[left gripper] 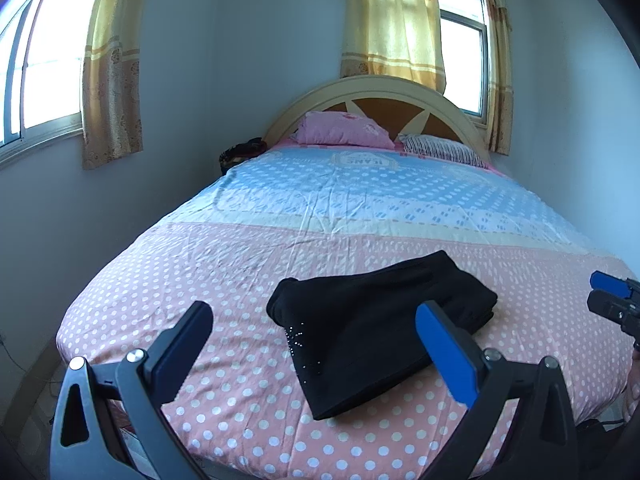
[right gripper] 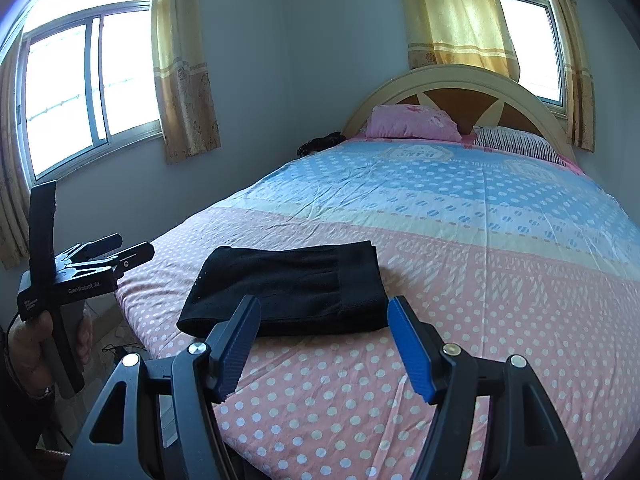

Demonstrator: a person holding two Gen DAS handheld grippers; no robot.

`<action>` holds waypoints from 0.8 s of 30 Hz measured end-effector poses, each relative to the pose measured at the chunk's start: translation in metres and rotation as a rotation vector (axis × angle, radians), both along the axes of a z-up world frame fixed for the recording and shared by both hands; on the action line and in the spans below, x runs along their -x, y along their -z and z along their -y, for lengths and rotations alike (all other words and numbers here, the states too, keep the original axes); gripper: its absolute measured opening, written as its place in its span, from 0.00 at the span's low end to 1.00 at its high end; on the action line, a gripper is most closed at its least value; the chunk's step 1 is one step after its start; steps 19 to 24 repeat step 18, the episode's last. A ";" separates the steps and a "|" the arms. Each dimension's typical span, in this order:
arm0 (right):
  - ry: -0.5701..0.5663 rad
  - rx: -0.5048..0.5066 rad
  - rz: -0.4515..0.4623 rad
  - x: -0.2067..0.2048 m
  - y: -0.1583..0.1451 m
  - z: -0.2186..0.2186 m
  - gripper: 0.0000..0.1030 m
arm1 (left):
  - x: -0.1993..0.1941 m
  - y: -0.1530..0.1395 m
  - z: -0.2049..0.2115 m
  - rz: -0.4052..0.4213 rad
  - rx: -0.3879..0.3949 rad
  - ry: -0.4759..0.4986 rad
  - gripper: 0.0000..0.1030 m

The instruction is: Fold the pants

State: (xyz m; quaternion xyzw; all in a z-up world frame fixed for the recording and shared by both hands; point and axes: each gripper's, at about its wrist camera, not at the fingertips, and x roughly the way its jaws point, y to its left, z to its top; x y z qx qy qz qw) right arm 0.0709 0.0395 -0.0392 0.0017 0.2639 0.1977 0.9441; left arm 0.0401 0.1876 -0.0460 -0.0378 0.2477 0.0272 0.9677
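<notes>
Left gripper point(left gripper: 316, 344) fingers spread wide, nothing between them, held above the foot edge of the bed point(left gripper: 224, 264); right gripper point(right gripper: 324, 344) likewise apart and empty, off the cloth. Black pants point(left gripper: 372, 332) lie folded into a compact rectangle on the pink dotted part of the sheet, near the foot, touching neither gripper. Bare sheet all round the bundle, more toward the headboard than toward the near edge. Right wrist view shows the left gripper from the side at the bed's left corner, a hand point(right gripper: 24, 344) on its handle, floor and cables below; left wrist view catches only the right gripper's blue tip at the right edge, plus small sparkly studs on the pants. Further back: blue dotted sheet band, pink pillow point(left gripper: 344, 130), striped pillow point(left gripper: 440, 150), arched headboard point(left gripper: 376, 92), yellow curtains point(left gripper: 394, 28), two windows, pale walls.
</notes>
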 end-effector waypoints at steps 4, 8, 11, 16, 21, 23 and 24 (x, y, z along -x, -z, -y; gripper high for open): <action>0.000 0.000 -0.007 0.000 0.002 0.000 0.65 | 0.001 0.001 0.001 0.007 -0.018 -0.009 1.00; 0.000 -0.002 -0.018 -0.001 0.005 0.001 0.65 | -0.002 0.004 -0.002 -0.007 -0.010 -0.017 1.00; -0.002 0.003 -0.020 -0.001 0.006 0.000 0.65 | -0.002 0.006 -0.004 -0.014 0.003 -0.010 1.00; -0.003 0.005 -0.021 0.000 0.006 0.000 0.65 | -0.001 0.009 -0.005 0.001 -0.003 -0.020 1.00; 0.000 0.005 -0.021 0.000 0.007 0.002 0.65 | -0.002 0.009 -0.005 -0.002 -0.005 -0.014 1.00; 0.000 0.005 -0.021 0.000 0.007 0.002 0.65 | -0.002 0.009 -0.005 -0.002 -0.005 -0.014 1.00; 0.000 0.005 -0.021 0.000 0.007 0.002 0.65 | -0.002 0.009 -0.005 -0.002 -0.005 -0.014 1.00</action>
